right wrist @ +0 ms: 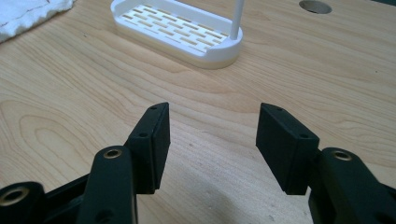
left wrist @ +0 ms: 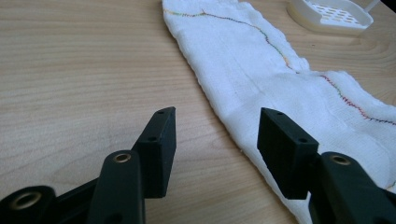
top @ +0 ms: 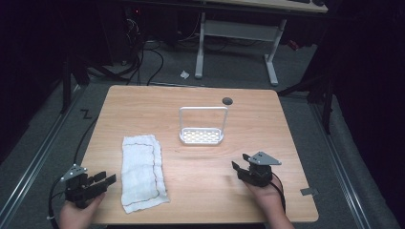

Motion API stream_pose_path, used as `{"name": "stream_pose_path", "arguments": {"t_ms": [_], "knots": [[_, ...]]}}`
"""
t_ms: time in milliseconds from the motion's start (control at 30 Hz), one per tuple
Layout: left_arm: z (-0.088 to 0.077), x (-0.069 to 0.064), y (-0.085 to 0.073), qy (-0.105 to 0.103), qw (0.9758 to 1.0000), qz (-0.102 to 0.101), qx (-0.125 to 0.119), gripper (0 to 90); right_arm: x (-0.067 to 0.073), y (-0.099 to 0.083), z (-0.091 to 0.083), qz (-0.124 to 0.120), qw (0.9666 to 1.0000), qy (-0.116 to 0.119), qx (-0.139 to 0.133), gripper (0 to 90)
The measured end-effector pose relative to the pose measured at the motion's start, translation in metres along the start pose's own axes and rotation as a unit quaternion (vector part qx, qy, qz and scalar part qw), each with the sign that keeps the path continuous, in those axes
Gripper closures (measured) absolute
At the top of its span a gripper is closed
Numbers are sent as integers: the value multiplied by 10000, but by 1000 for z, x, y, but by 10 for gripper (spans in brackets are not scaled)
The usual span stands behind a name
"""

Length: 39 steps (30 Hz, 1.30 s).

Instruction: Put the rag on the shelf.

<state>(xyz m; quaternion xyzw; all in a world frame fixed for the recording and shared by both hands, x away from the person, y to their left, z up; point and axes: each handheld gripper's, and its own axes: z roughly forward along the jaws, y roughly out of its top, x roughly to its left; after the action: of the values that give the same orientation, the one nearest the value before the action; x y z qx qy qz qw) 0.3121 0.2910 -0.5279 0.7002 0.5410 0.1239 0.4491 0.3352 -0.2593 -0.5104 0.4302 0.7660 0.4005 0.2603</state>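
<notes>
Gaping wide, left claw (left wrist: 215,135) holds nothing — beside the cloth (left wrist: 280,79).

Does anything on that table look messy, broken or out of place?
Nothing much. The white cloth lies folded but slightly crooked, its near corner by the table edge. The white rack stands upright.

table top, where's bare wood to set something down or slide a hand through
Bare wood lies left of the folded cloth, in the back strip behind the white rack, and in front between cloth and right gripper. The tightest lane runs between cloth and rack. The left gripper sits close beside the cloth.
</notes>
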Motion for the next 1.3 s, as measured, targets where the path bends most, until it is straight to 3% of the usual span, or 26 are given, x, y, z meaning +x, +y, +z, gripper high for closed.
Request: {"name": "stream_pose_path", "arguments": {"t_ms": [167, 367, 400, 433, 467, 500, 633, 700, 800, 833, 900, 1033, 1067, 1100, 1133, 1167, 1267, 1300], "knots": [[0, 3, 0, -23, 10000, -61, -14, 465, 0, 0, 0, 3, 10000, 30, -28, 467], [-2, -6, 0, -137, 9999, 90, -19, 470, 1, 0, 2, 55, 10000, 64, 32, 484], [-3, -17, 1, -345, 9991, 220, 85, 552, 2, 1, 4, 87, 9999, 89, 56, 488], [-5, -28, 3, -400, 9979, 490, 124, 798, 2, 1, 4, 61, 9999, 94, 60, 492], [-5, -35, 5, -359, 9971, 663, 127, 899, 3, 1, 5, 85, 9999, 112, 75, 502], [-5, -35, 5, -359, 9971, 663, 127, 900, 3, 1, 6, 69, 9999, 126, 70, 510], [18, -69, 13, -516, 9916, 1070, 510, 900, 5, 1, 6, 75, 9998, 184, 62, 519], [33, -82, 15, -457, 9878, 1303, 715, 900, 7, 1, 7, 88, 9997, 200, 104, 522], [51, -93, 13, -269, 9804, 1574, 1149, 900, 7, 2, 7, 45, 9997, 206, 96, 524], [57, -98, 8, -367, 9782, 1636, 1226, 900, 7, 2, 7, 38, 9997, 234, 97, 524], [57, -100, 7, -421, 9777, 1638, 1245, 900, 7, 2, 8, 44, 9997, 235, 111, 524], [67, -126, 3, -735, 9703, 1863, 1353, 900, 7, 2, 9, 52, 9996, 248, 122, 526], [67, -126, 3, -735, 9703, 1863, 1353, 900, 7, 2, 10, 58, 9996, 253, 129, 527], [69, -131, 3, -797, 9686, 1916, 1367, 900, 7, 2, 10, 58, 9996, 253, 129, 527], [77, -147, 2, -971, 9638, 2038, 1416, 900, 8, 2, 9, 58, 9996, 263, 122, 528], [77, -147, 2, -971, 9638, 2038, 1416, 900, 8, 2, 9, 58, 9996, 263, 122, 528], [93, -175, 0, -1339, 9556, 2195, 1437, 900, 9, 3, 8, 63, 9995, 303, 102, 537], [93, -175, 0, -1339, 9556, 2195, 1437, 900, 9, 3, 8, 63, 9995, 303, 102, 537]]}}
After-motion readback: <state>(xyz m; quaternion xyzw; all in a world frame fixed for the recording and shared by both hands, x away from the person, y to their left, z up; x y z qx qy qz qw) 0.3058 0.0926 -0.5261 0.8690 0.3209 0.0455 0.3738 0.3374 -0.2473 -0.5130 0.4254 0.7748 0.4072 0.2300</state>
